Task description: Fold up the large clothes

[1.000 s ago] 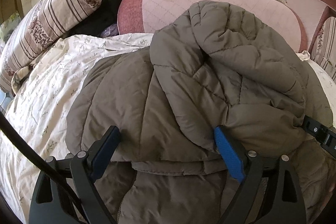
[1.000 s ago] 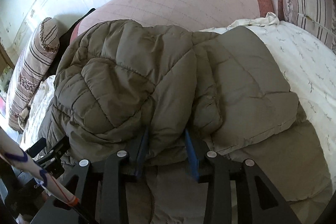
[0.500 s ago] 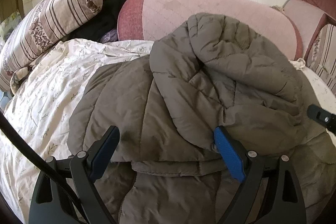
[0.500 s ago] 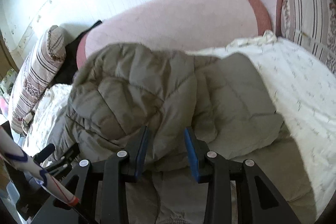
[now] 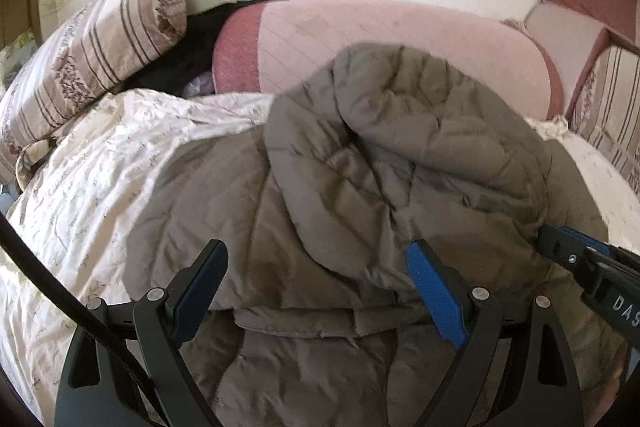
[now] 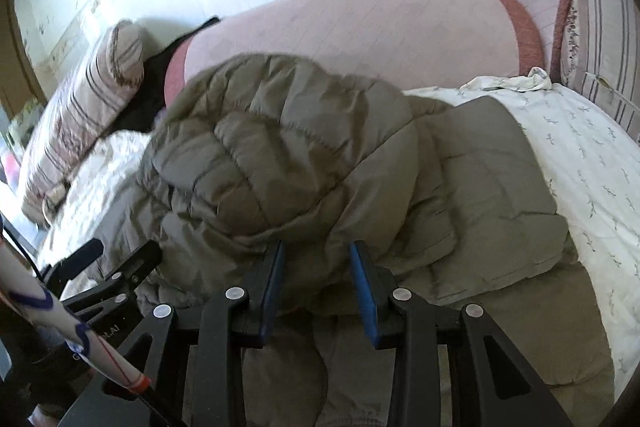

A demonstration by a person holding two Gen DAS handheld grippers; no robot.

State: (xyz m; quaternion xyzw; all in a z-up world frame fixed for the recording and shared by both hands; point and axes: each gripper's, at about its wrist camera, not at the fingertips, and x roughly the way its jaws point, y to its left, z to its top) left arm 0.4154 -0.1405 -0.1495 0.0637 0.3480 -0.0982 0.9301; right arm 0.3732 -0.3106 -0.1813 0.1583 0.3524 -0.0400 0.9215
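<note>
On the bed (image 5: 80, 187), the right hand-held gripper (image 6: 316, 263) pinches the jacket (image 5: 380, 167) — the left hand-held gripper (image 5: 316, 267) gapes wide over it.

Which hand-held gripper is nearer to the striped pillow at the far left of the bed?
Left. The left hand-held gripper sits over the jacket on the side toward the striped pillow; the right hand-held gripper is farther across the jacket.

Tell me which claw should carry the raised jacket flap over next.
Right. The right claw has padded fabric of the grey puffer jacket bunched between its closely set jaws, apparently gripping the flap. The left claw is wide open over the jacket's flatter part, holding nothing.
</note>
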